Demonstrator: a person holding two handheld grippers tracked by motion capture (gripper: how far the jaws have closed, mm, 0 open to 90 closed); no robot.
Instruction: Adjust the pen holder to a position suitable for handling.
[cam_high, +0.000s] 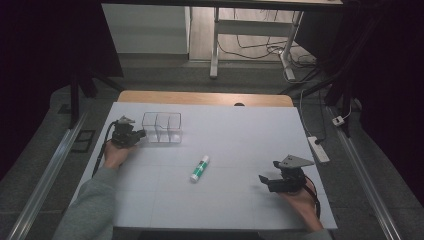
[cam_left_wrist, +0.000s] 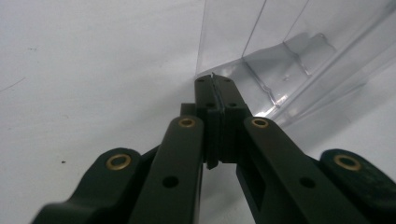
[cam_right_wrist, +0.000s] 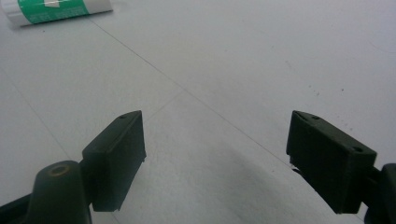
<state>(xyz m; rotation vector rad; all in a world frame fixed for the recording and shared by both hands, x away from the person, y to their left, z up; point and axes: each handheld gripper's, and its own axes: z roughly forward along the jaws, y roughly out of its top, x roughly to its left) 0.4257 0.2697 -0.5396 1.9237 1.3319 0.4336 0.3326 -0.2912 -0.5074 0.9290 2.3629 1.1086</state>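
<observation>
Far left of the table: the left gripper (cam_high: 136, 134), a black two-jaw tool in the person's left hand (cam_high: 116, 154), has its jaws pressed together on the left wall of a clear plastic organiser box with inner dividers (cam_high: 162, 127). In the left gripper view the pads (cam_left_wrist: 215, 100) meet at the wall's near corner edge, and a thin transparent sliver shows between them. The grip on the rim probably serves to steady or shift the light box, which would otherwise slide on the smooth white table sheet (cam_high: 225, 130).

Centre: a white glue stick with a green label (cam_high: 200, 168) lies on its side on the sheet, near and right of the box, well apart from both tools. It rests loose, within reach of either hand.

Near right: the right gripper (cam_high: 266, 171), a matching black tool under a grey three-cornered plate, sits low over the sheet with its jaws spread wide and nothing between them. In the right gripper view the glue stick (cam_right_wrist: 56, 10) lies far ahead and to the left. The open jaws suggest readiness to take the stick, likely for placing in a compartment.
</observation>
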